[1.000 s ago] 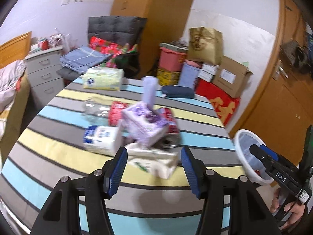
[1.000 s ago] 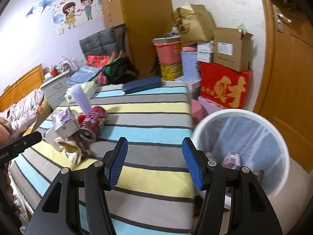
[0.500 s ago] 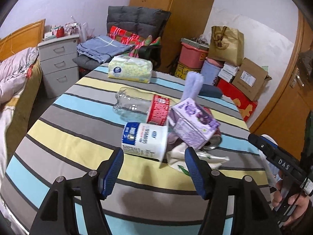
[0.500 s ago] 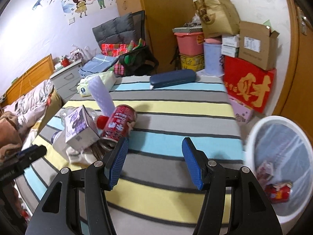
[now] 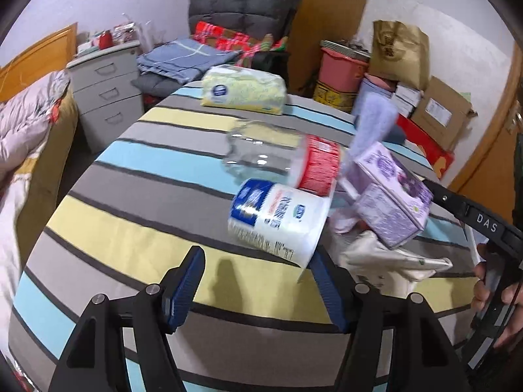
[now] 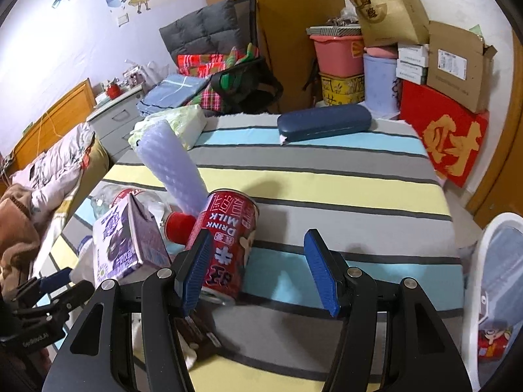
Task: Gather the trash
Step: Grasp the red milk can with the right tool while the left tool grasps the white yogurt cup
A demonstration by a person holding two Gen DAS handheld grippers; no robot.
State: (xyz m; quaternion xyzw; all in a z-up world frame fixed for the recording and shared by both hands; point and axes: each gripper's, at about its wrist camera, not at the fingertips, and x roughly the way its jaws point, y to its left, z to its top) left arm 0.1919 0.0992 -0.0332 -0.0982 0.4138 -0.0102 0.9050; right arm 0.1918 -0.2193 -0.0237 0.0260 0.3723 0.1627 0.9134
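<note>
A trash pile lies on the striped table (image 5: 130, 235). In the left wrist view my open left gripper (image 5: 258, 281) sits just before a white-and-blue tub (image 5: 278, 219) lying on its side, with a clear bottle (image 5: 261, 156), a purple carton (image 5: 389, 196) and crumpled paper (image 5: 392, 258) behind it. In the right wrist view my open right gripper (image 6: 258, 274) is close over a red milk can (image 6: 225, 245) lying on its side beside the purple carton (image 6: 127, 241) and a lilac cone (image 6: 173, 166). Its left finger overlaps the can.
A white bin (image 6: 497, 287) with a liner and some trash stands at the right of the table. A dark blue case (image 6: 323, 121) and a tissue pack (image 5: 243, 89) lie at the table's far end. Boxes, drawers and a bed surround the table.
Both grippers have moved in closer to the trash pile. The right one swung left, away from the bin, to the red can. The left one closed in on the white tub.
</note>
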